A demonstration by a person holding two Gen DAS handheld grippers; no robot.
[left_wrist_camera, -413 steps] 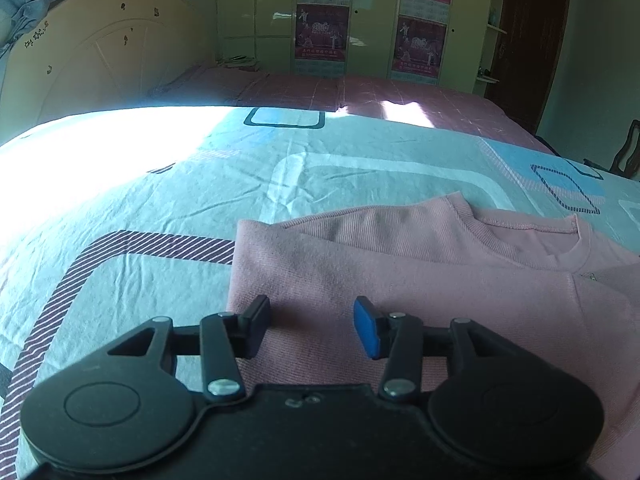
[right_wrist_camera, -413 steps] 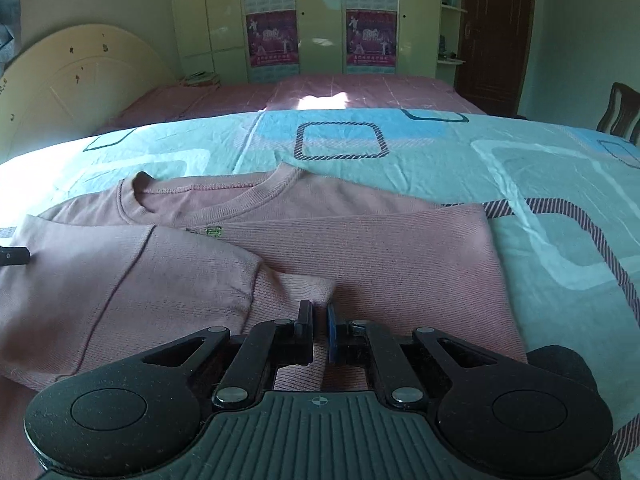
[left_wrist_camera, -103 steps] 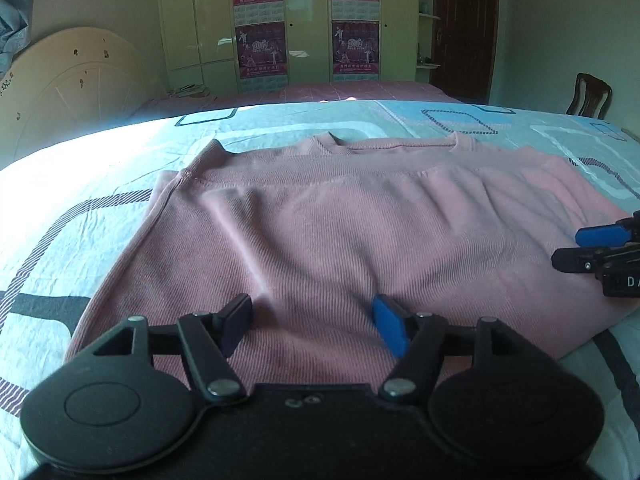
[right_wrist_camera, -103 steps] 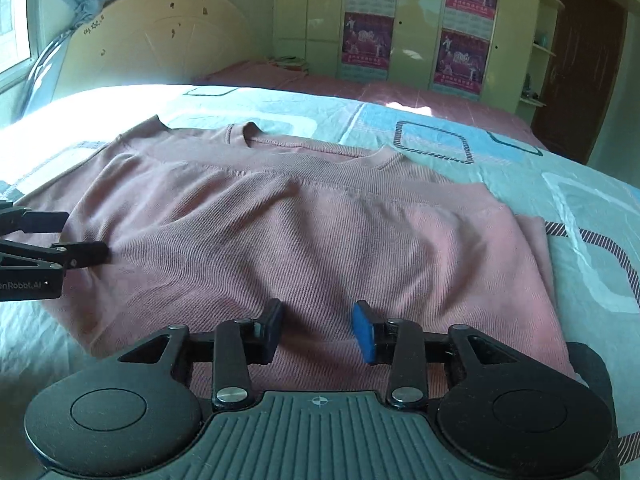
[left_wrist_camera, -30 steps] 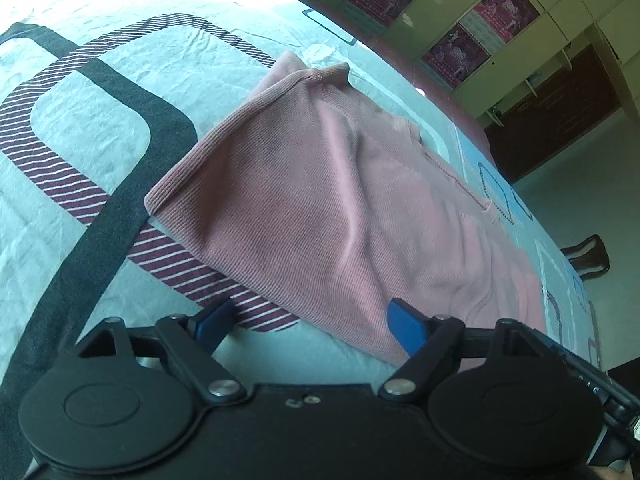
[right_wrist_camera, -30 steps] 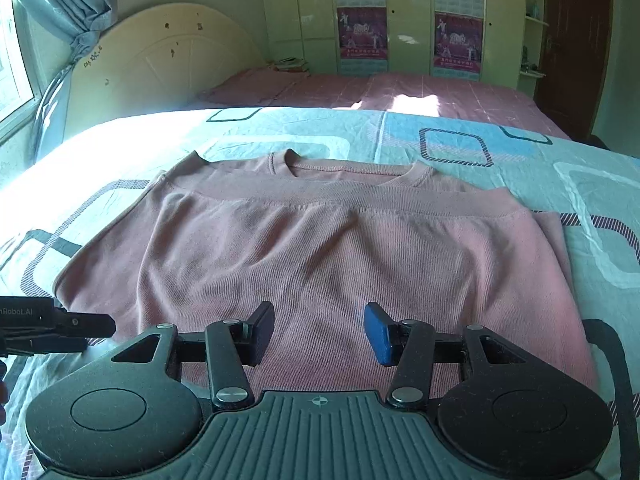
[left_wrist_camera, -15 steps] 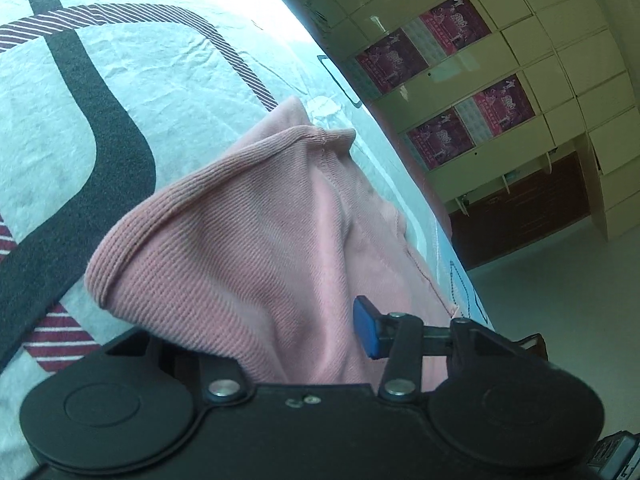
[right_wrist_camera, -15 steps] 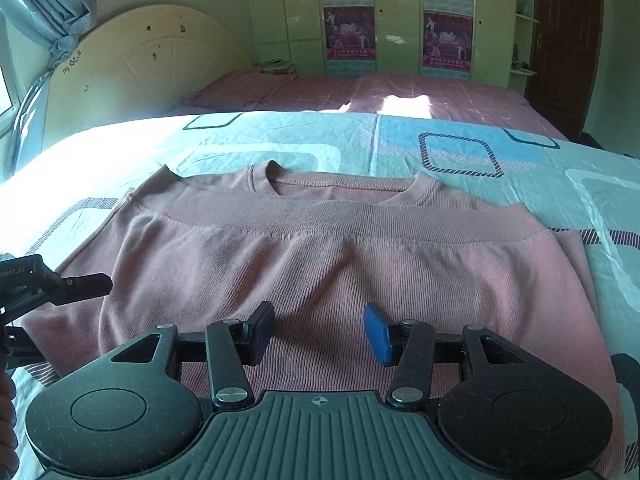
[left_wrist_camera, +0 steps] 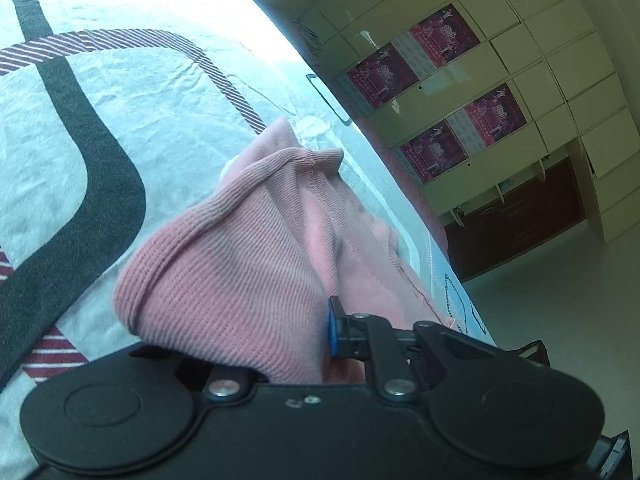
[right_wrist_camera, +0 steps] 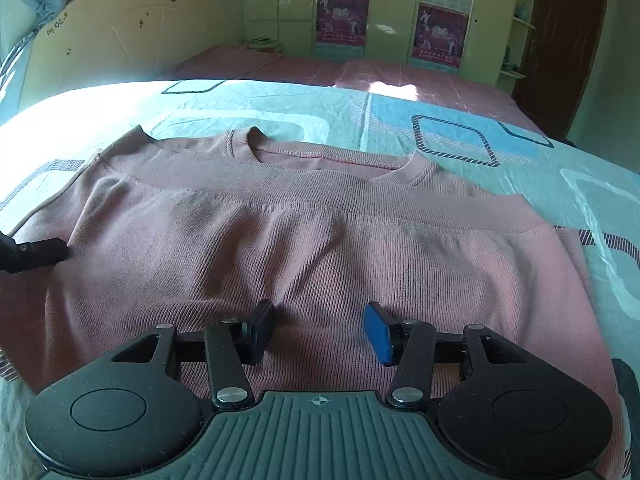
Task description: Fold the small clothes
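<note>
Left wrist view: left gripper (left_wrist_camera: 280,344), open a second ago, now clamps sweater (left_wrist_camera: 240,280) side edge at 6 o'clock, lifted off bed (left_wrist_camera: 80,120); side fold beginning. Right gripper (right_wrist_camera: 320,332) fingers apart, holding nothing, above sweater.

sweater (right_wrist_camera: 320,240): 1 | gripper: 2 | wall posters (right_wrist_camera: 344,20): 4 | bedsheet (right_wrist_camera: 460,128): 1

Left hand-held gripper (left_wrist_camera: 280,344) clamped on pink sweater (left_wrist_camera: 240,272) edge
</note>
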